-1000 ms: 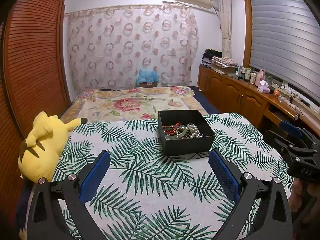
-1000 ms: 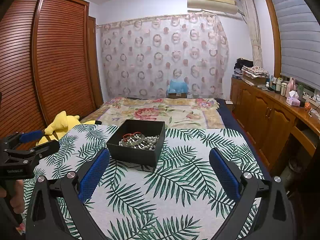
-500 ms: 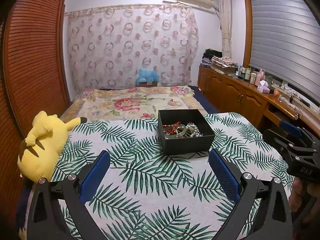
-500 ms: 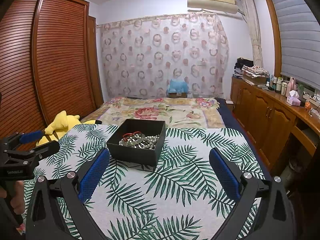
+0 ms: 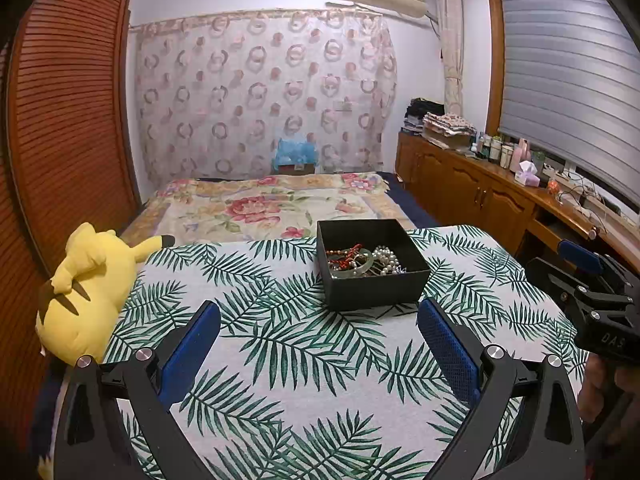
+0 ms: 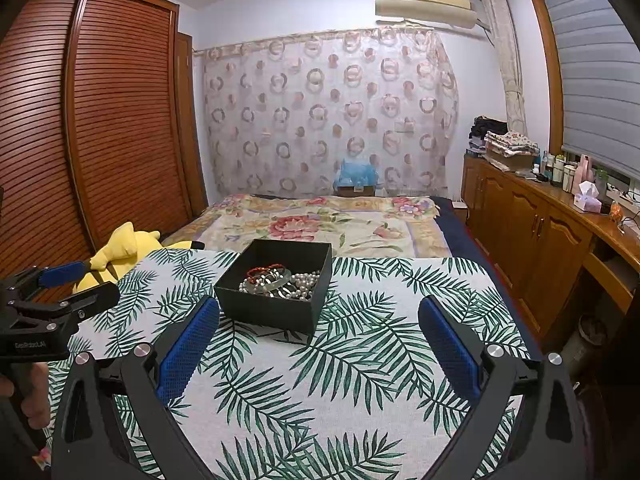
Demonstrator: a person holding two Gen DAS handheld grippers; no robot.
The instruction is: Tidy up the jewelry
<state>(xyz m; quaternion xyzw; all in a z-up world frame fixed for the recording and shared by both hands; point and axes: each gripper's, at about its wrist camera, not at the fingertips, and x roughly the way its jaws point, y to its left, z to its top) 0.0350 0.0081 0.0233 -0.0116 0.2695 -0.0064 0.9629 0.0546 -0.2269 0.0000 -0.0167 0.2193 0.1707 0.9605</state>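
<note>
A black open box stands on the palm-leaf cloth, holding a red beaded bracelet, a pale green bangle and white pearls. My left gripper is open, nothing between its blue pads, just short of the box's front. My right gripper is open too, with the box ahead and to the left. Each gripper shows in the other's view: the right one at the right edge, the left one at the left edge.
A yellow plush toy lies at the table's left edge. Behind the table is a bed with a floral cover. Wooden cabinets with bottles run along the right wall. A slatted wardrobe stands on the left.
</note>
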